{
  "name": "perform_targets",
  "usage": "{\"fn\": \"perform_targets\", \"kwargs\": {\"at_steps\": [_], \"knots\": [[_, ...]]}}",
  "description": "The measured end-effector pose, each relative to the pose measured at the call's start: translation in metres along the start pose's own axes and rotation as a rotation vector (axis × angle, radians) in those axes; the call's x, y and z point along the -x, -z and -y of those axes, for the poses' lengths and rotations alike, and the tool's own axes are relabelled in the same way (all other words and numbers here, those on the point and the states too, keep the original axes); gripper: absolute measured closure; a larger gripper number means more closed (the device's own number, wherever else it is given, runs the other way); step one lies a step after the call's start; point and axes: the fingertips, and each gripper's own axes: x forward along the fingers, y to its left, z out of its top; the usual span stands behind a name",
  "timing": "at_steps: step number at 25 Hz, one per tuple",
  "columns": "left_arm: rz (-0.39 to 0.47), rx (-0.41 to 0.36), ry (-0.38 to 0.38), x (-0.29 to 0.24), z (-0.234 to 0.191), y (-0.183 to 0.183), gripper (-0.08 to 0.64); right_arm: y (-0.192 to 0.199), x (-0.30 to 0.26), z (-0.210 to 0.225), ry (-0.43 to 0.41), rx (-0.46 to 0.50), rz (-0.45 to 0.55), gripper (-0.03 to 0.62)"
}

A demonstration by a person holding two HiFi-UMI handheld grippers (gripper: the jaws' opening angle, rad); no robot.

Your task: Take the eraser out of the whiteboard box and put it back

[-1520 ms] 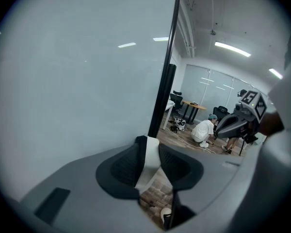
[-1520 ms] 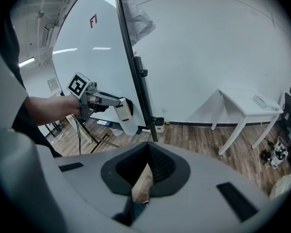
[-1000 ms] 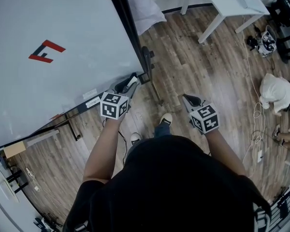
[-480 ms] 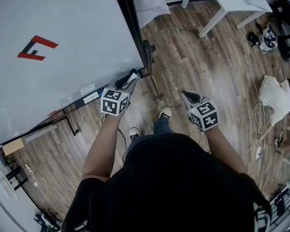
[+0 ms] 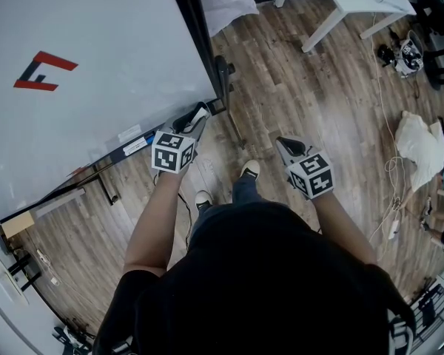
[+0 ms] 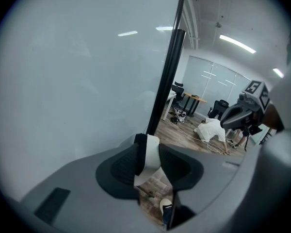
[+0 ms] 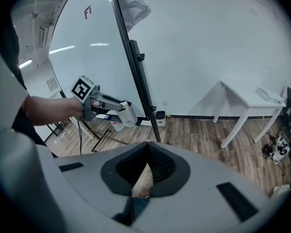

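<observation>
Eraser pinched in the left gripper
Its jaws are closed on the white-and-black eraser, which stands between the pads, with the whiteboard close ahead and to its left. The right gripper, off to its right, has jaws together on nothing.

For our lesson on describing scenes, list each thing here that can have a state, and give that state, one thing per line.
left gripper: shut on the eraser.
right gripper: shut, nothing between its jaws.
eraser: clamped in the left gripper, held off the floor near the whiteboard's lower corner.
whiteboard: upright, blank apart from a red and black mark.
</observation>
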Motion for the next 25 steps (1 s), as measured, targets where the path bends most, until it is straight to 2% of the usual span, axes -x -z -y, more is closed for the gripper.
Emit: {"fn": "perform_targets", "kwargs": {"at_steps": [9,14,25], "knots": [[0.024,0.001,-0.003,0.0,0.001,-0.002,0.412,0.0,0.002,-0.007,0.001,0.0,0.007,0.597],[0.056,-0.007,0.016,0.005,0.006,-0.006,0.353,0.001,0.006,-0.014,0.003,0.0,0.011,0.597],[0.091,-0.032,0.001,0.042,0.007,0.0,0.35,-0.006,0.019,-0.037,0.019,0.016,0.046,0.597]]}}
